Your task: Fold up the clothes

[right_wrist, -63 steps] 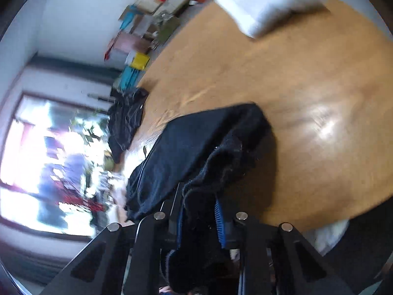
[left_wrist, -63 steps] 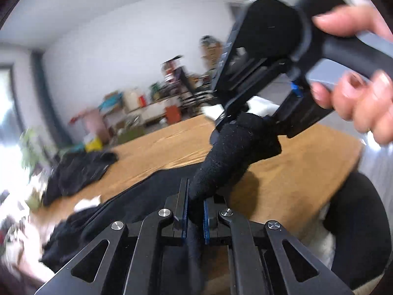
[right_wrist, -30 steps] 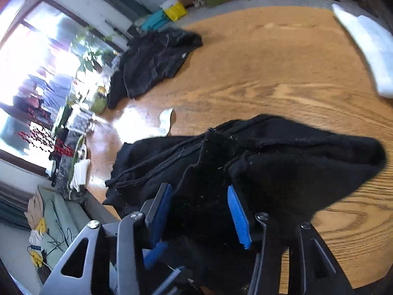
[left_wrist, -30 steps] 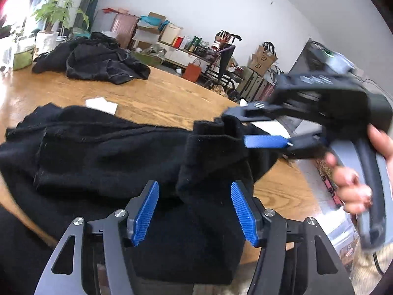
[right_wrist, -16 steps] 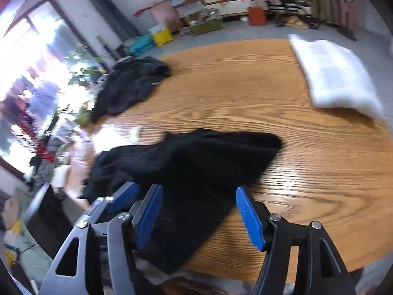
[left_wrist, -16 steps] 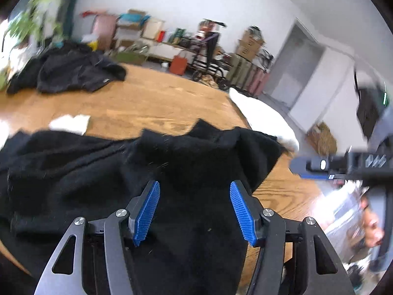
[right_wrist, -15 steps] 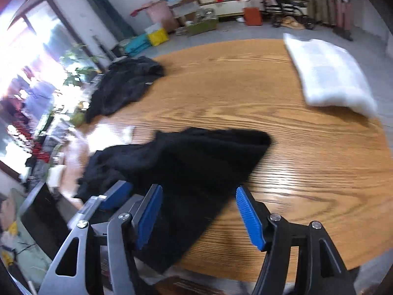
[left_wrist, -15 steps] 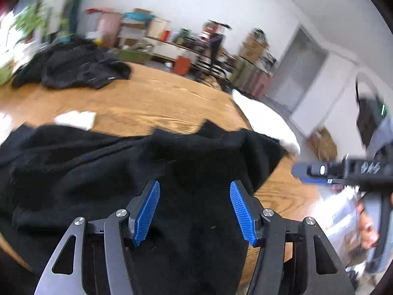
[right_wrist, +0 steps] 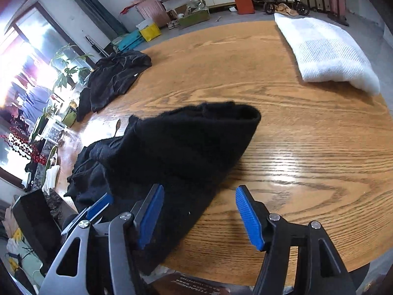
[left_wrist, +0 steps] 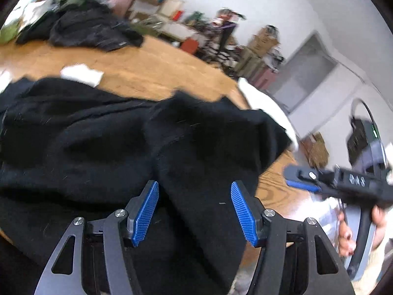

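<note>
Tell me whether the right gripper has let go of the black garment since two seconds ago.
Yes. The right gripper now stands open above the wooden table; the black garment lies flat on it.

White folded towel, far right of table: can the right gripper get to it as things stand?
Probably yes. The right gripper is open and empty, and only bare wooden table lies between it and the white folded towel. The black garment sits off to its left.
</note>
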A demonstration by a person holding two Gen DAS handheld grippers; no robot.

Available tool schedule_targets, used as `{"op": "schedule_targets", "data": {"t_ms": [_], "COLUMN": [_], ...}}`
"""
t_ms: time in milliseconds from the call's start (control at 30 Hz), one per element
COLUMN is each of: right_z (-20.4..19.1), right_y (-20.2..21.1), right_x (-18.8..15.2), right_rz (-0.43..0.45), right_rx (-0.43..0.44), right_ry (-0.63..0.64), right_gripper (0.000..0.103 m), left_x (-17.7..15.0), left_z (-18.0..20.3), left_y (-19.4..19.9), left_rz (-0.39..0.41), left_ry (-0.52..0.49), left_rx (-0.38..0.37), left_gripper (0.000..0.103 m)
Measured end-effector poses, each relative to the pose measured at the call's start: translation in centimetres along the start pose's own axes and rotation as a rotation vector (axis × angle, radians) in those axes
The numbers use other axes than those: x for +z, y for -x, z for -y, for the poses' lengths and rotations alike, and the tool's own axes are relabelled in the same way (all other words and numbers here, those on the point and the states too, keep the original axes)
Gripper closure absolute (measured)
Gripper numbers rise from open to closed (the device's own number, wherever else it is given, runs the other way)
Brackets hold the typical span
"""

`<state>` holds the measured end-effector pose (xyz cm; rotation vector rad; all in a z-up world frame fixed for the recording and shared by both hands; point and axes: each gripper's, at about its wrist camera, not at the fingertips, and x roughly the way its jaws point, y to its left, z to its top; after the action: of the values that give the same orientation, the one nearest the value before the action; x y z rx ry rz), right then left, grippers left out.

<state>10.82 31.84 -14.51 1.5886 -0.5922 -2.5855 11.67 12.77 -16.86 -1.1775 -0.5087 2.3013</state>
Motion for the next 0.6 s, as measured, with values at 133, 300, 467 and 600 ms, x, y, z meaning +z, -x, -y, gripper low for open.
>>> {"op": "schedule_targets", "data": {"t_ms": [133, 300, 467, 600], "right_z": [0.8, 1.6, 1.2, 0.5], "right_y": [-0.2, -0.7, -0.6, 0.2], "right_x": [-0.5, -0.8, -1.0, -0.3], "right_rz": [-0.005, -0.019, -0.009, 0.048], "right_rx": [-0.004, 0.009, 0.035, 0.054], "right_ry": [-0.018, -0.048, -0.04, -0.011], "right_gripper": [0.037, 0.037, 0.037, 0.043], "left_x": [0.1, 0.7, 0.9, 0.3], "left_z": [-0.8, 1.9, 0.3, -0.2], "left_y": [0.2, -0.4, -0.6, -0.1], "left_rz": [0.004, 0.031, 0.016, 0.0], "left_ry": [0.061, -0.035, 0.132, 0.136], "left_rx": [-0.03, -0.039, -0.054, 0.002], "left_gripper": [0.04, 0.041, 0.042, 0.042]}}
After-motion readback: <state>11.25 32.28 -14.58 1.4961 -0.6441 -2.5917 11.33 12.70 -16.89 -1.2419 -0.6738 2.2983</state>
